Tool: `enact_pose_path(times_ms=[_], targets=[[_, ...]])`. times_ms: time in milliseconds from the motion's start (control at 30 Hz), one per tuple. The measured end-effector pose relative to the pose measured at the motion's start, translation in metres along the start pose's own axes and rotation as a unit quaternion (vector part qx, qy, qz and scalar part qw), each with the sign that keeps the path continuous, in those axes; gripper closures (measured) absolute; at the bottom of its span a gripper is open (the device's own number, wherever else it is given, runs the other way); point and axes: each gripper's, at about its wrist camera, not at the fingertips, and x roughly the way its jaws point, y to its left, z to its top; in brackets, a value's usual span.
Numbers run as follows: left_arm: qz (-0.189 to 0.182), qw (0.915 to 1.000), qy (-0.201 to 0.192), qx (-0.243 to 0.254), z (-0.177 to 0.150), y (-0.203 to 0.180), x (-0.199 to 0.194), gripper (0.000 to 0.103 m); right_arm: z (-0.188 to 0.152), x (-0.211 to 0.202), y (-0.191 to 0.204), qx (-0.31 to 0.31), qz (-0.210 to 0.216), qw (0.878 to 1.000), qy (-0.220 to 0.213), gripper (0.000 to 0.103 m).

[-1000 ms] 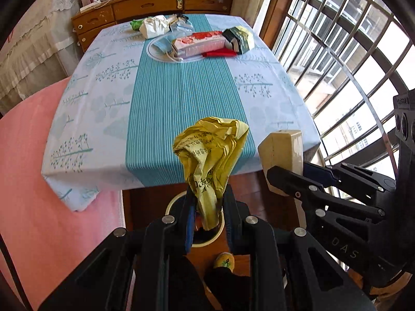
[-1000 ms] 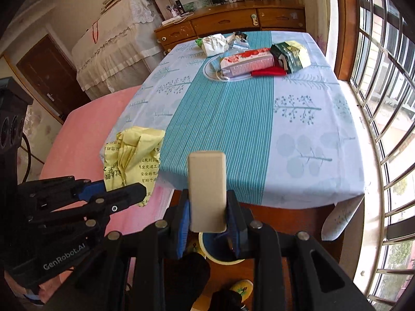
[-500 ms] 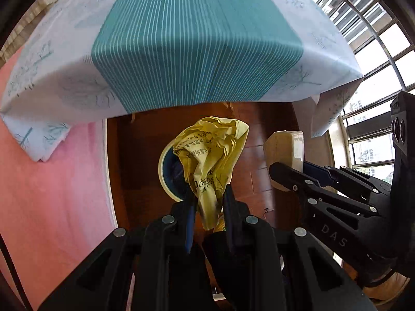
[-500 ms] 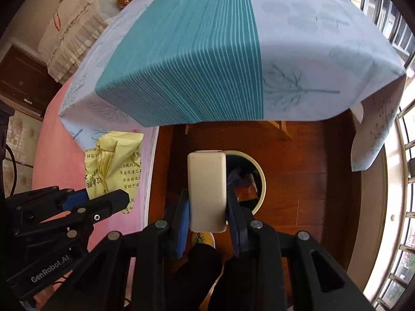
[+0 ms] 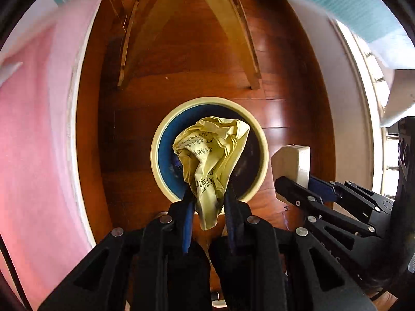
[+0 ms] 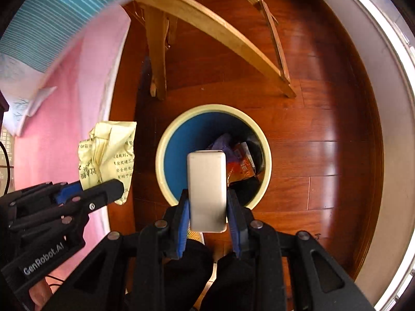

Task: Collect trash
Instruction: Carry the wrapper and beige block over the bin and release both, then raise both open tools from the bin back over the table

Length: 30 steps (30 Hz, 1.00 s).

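Observation:
My left gripper is shut on a crumpled yellow paper printed with black characters and holds it above the round bin, cream-rimmed and blue inside, on the floor. My right gripper is shut on a beige rectangular box and holds it over the same bin. Orange and purple wrappers lie in the bin. The yellow paper and left gripper show at the left of the right wrist view; the box shows at the right of the left wrist view.
The bin stands on a dark wooden floor under the table. Wooden table legs stand just beyond it. A pink bed cover lies to the left. The tablecloth edge hangs at the top. A pale window ledge runs on the right.
Both grippers have tilted down from the tabletop toward the floor and moved over the bin. Each still holds its item.

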Motion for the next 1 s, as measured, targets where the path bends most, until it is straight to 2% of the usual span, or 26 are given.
enact_pose_path(times_ms=[67, 167, 233, 267, 333, 367, 700, 1000], targets=[[0.000, 1.0000, 0.001, -0.004, 0.001, 0.004, 0.018, 0.082, 0.002, 0.018, -0.005, -0.007, -0.003, 1.000, 0.006, 0.076], [-0.003, 0.9999, 0.004, -0.011, 0.005, 0.006, 0.040, 0.065, 0.006, 0.042, -0.010, -0.008, -0.002, 1.000, 0.014, 0.075], [0.000, 0.9999, 0.006, -0.013, 0.006, 0.010, 0.050, 0.025, 0.010, 0.047, -0.008, -0.008, -0.008, 1.000, 0.017, 0.071], [0.004, 0.9999, 0.004, -0.016, 0.007, 0.014, 0.053, 0.022, 0.011, 0.051, -0.008, -0.009, -0.012, 1.000, 0.017, 0.068], [0.005, 0.9998, 0.004, -0.021, 0.006, 0.020, 0.059, 0.021, 0.013, 0.058, -0.008, -0.005, -0.011, 1.000, 0.017, 0.052], [0.006, 0.9997, 0.006, -0.024, 0.006, 0.024, 0.061, 0.021, 0.013, 0.059, -0.008, -0.003, -0.008, 1.000, 0.016, 0.051], [0.024, 0.9988, -0.037, -0.019, 0.001, 0.038, 0.036, 0.021, 0.012, 0.045, 0.004, 0.009, -0.005, 1.000, -0.010, 0.051], [0.028, 0.9965, -0.071, -0.033, 0.001, 0.035, -0.037, 0.021, 0.007, -0.015, 0.019, 0.026, -0.012, 0.999, -0.030, 0.051]])
